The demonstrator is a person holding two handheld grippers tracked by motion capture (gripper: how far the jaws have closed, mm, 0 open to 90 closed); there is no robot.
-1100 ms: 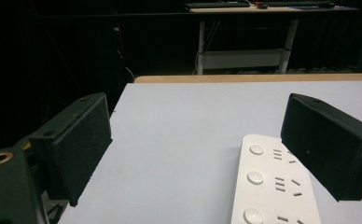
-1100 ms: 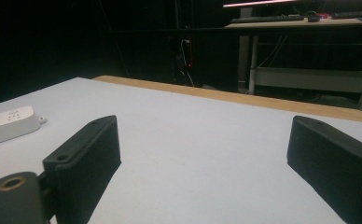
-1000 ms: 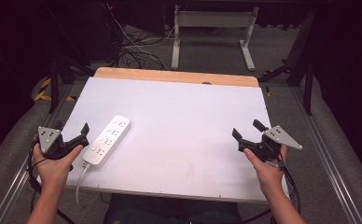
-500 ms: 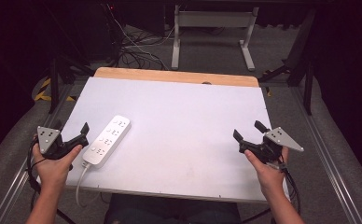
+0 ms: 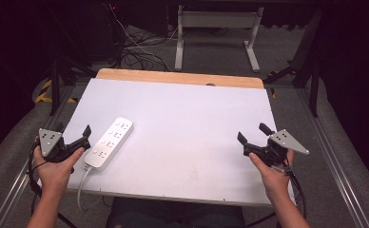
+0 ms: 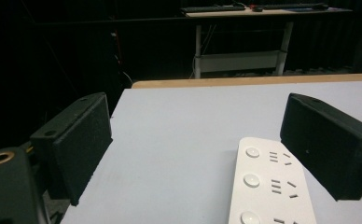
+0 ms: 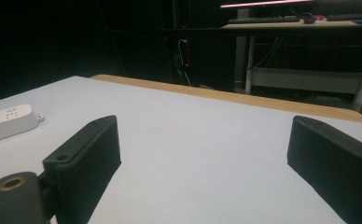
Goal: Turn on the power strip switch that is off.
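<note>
Your left gripper (image 5: 73,137) sits at the near left corner of the table (image 5: 187,118), held in your left hand (image 5: 54,164). Its fingers (image 6: 74,144) are spread wide and hold nothing. The power strip (image 5: 109,142) lies just to the right of that gripper, flat on the white table top, slanted so its far end points away and slightly right. Its cord (image 5: 81,183) leaves the near end and drops over the table's front edge. In the left gripper view the strip (image 6: 270,186) lies low and right of centre, with its round buttons and socket slots facing up. The right finger there overlaps its far right edge in the picture; you cannot tell whether they touch.

Your right gripper (image 5: 254,137) is at the near right side of the table, held in your right hand (image 5: 273,175), well apart from the strip. Its fingers (image 7: 88,154) are also wide apart, with bare table top between them. In the right gripper view the strip's end (image 7: 6,122) shows far off at the left edge.

The far edge of the table is a bare wooden band (image 5: 180,77).
</note>
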